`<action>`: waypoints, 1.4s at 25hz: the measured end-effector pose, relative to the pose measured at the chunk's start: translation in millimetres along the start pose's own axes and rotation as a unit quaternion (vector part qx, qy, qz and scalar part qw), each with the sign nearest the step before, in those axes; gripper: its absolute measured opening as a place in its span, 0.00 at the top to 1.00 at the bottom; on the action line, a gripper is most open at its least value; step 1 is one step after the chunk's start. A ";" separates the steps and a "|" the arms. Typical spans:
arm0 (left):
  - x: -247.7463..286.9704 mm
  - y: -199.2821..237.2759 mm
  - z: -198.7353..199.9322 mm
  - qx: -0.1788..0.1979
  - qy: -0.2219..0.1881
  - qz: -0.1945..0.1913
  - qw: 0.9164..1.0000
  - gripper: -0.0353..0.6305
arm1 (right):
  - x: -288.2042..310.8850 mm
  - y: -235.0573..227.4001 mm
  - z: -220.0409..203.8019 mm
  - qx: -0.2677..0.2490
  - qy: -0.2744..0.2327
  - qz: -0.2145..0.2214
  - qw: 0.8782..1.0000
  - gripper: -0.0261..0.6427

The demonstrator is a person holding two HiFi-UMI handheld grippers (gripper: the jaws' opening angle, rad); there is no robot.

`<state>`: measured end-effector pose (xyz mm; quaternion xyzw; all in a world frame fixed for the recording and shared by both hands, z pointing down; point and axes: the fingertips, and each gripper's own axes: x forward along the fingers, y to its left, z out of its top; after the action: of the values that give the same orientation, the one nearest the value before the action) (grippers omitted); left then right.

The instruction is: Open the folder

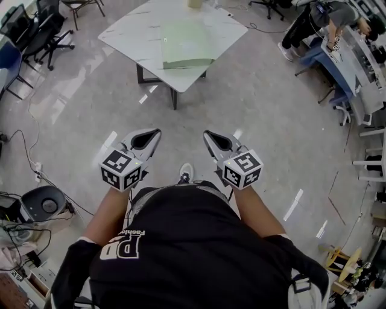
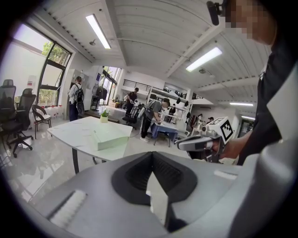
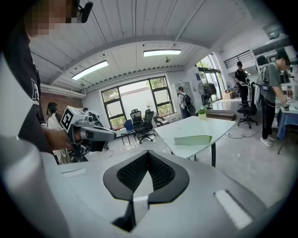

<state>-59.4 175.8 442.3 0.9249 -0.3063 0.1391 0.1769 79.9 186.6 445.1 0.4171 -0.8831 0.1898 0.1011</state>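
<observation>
A pale green folder (image 1: 187, 45) lies flat and closed on the white table (image 1: 129, 33), far ahead of me across bare floor. It also shows in the left gripper view as the folder (image 2: 111, 138) and in the right gripper view as the folder (image 3: 193, 139). I hold both grippers at waist height, well short of the table. My left gripper (image 1: 155, 131) is shut with nothing in it, jaws meeting at the tip (image 2: 151, 153). My right gripper (image 1: 207, 134) is likewise shut and empty (image 3: 148, 153).
A small potted plant (image 1: 194, 3) stands at the table's far edge. Office chairs (image 1: 48, 30) are at the far left. People work at desks (image 1: 329, 27) at the upper right. Cables and a round device (image 1: 42, 204) lie on the floor at my left.
</observation>
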 end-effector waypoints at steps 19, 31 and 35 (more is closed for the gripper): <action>65.8 0.2 29.4 -0.009 0.000 0.033 0.999 0.88 | 6.8 -68.1 14.5 0.006 -0.004 0.042 0.999 0.96; 76.4 4.9 26.3 -0.017 0.008 0.040 0.999 0.88 | 12.3 -80.3 6.8 0.019 0.003 0.049 0.999 0.96; 81.0 13.1 23.7 -0.020 0.009 0.038 0.999 0.88 | 20.2 -84.0 5.4 0.020 0.006 0.048 0.999 0.96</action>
<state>-1.3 114.3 453.8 0.9076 -0.3423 0.1482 0.1926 132.1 121.5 468.1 0.3750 -0.8975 0.2143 0.0892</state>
